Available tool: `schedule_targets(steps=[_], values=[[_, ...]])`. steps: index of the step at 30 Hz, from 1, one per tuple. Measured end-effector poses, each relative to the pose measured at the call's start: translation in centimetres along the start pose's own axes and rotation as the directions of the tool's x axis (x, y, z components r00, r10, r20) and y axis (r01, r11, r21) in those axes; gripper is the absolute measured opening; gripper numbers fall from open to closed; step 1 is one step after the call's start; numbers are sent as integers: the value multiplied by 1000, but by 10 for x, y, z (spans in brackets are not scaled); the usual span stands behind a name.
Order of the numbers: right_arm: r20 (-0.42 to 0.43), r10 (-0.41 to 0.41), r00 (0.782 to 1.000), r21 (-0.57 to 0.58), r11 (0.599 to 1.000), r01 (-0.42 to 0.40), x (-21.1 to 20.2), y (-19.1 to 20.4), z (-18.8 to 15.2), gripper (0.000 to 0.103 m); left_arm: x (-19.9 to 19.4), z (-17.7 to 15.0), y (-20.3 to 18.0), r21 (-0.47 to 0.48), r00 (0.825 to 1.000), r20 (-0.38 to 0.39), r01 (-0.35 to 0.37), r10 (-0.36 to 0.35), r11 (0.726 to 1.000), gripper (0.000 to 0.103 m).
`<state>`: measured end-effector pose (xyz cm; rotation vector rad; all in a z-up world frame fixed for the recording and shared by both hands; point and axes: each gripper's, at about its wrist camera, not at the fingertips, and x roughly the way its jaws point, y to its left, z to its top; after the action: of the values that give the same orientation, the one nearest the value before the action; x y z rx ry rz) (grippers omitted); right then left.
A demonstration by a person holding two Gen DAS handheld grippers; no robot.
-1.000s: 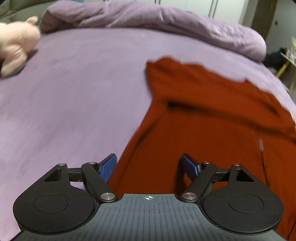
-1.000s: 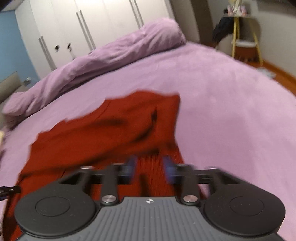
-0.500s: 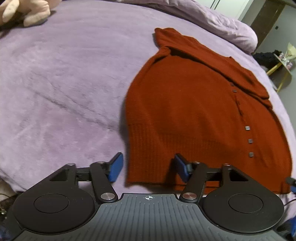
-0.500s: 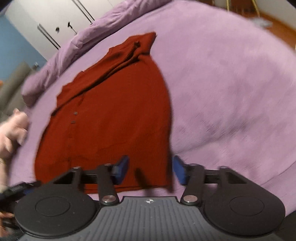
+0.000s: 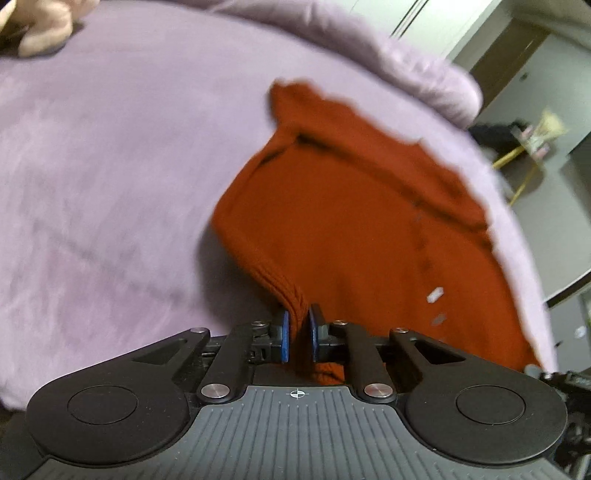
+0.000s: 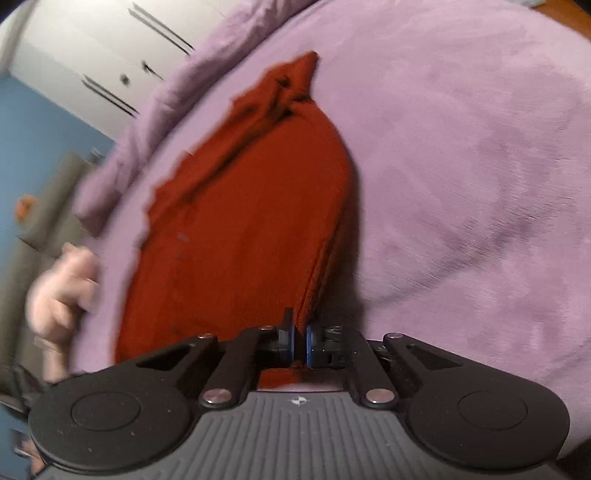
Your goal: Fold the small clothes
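Cardigan [image 5: 351, 229], rust red and knitted, was lying spread on the purple bed cover [image 5: 110, 177] with its ribbed hem toward the near edge of the bed, buttons running up the front. From the left wrist camera, the left gripper [image 5: 297, 334] had just been closing and was now pinching the hem's left corner between its blue pads, so the knit bunched up into a little ridge right at the pinch. Pink plush toy [image 5: 40, 26] sat off near the far left corner, well clear of everything. Over on the right wrist camera, the right gripper [image 6: 300, 341] had been closing too and was clamped on the hem's right corner, fabric lifting in a ridge from the cover. Grabbing both bottom corners like that looked to me like the setup for carrying the hem up toward the collar. Both views were pretty blurry, so the exact depth of each bite was hard to tell.
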<state>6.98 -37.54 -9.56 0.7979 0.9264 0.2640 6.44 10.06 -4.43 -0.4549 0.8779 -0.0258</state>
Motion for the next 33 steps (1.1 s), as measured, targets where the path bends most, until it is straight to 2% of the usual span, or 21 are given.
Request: schedule_targets(steps=[3, 6, 11, 15, 18, 22, 23, 25, 26, 27, 29, 31, 33], values=[[53, 62, 997, 12, 998, -62, -4, 8, 18, 5, -8, 26, -11, 7, 997, 68, 38, -38, 999, 12], [92, 64, 994, -25, 998, -62, 2, 21, 39, 5, -2, 49, -19, 30, 994, 108, 17, -20, 999, 12], [128, 0, 992, -89, 996, 12, 34, 40, 70, 5, 35, 74, -26, 29, 990, 115, -87, 83, 996, 10], [140, -62, 988, -99, 992, 76, 64, 43, 86, 5, 60, 84, -28, 58, 973, 145, -189, 179, 980, 8], [149, -114, 982, -155, 978, 137, 80, 47, 94, 5, 69, 89, -20, 47, 975, 124, -190, 183, 981, 8], [145, -148, 978, -230, 957, 179, 87, 51, 96, 5, 72, 89, -13, 118, 977, 119, -190, 176, 975, 10], [143, -163, 976, -241, 951, 194, 87, 50, 97, 5, 70, 88, -9, 124, 976, 121, -197, 182, 973, 15], [187, -204, 961, -265, 931, 249, 81, 49, 97, 9, 69, 88, -2, 131, 976, 130, -193, 176, 972, 25], [222, -214, 951, -276, 922, 272, 75, 48, 97, 17, 67, 86, 2, 143, 979, 127, -175, 157, 974, 33], [238, -214, 947, -292, 915, 280, 69, 47, 96, 35, 66, 85, 5, 159, 984, 117, -150, 132, 976, 42], [222, -173, 959, -336, 910, 242, 63, 44, 96, 57, 68, 81, 8, 197, 991, 89, -119, 103, 973, 52], [171, -167, 971, -371, 902, 221, 68, 42, 95, 58, 76, 78, 5, 239, 991, 61, -130, 118, 962, 52], [131, -195, 972, -412, 881, 232, 79, 43, 93, 57, 86, 76, 0, 281, 991, 36, -131, 126, 951, 52]])
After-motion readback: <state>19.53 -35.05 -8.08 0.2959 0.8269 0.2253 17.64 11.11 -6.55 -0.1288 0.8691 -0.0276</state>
